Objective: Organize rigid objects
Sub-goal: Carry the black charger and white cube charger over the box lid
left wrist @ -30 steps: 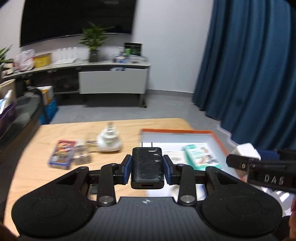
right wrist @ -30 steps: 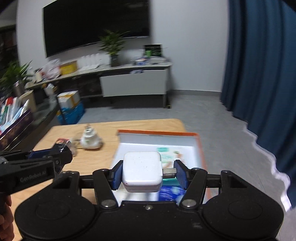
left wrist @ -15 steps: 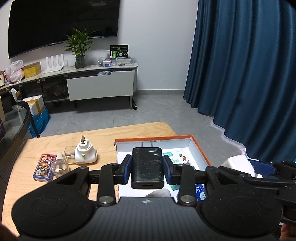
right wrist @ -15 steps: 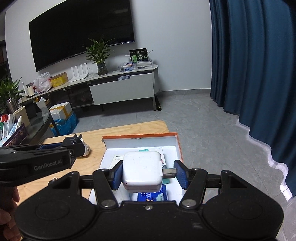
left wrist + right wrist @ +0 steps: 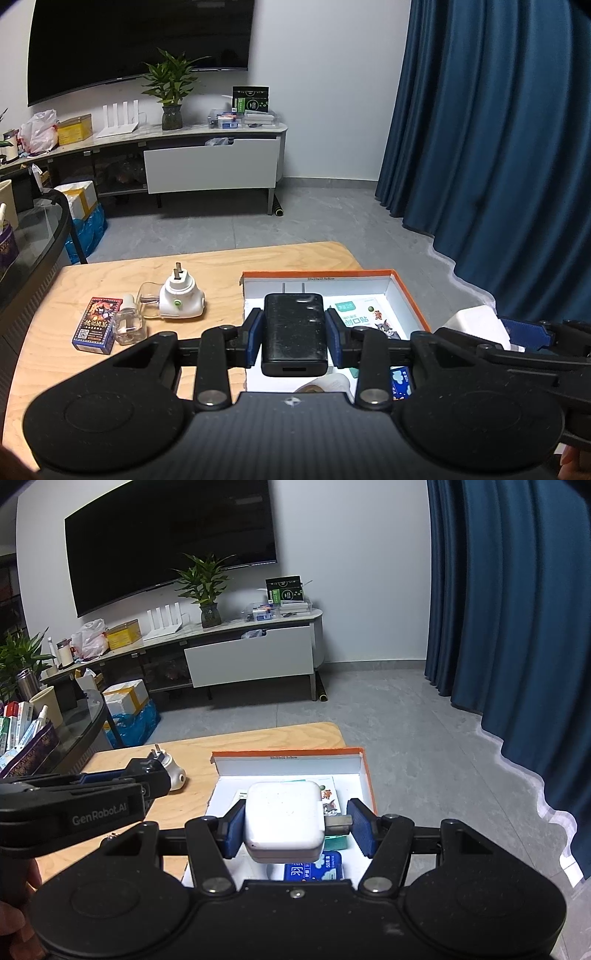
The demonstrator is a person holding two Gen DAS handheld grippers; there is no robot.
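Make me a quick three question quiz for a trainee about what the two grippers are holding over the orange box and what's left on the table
1. True or false: the left gripper is shut on a black charger.
2. What does the right gripper hold? A) a glass bottle B) a white charger C) a card box
3. Fill in: the white plug-in device, the small clear bottle and the card box lie on the wooden table, to the ____ of the orange-rimmed box in the left wrist view.

Key: 1 true; 2 B; 3 left
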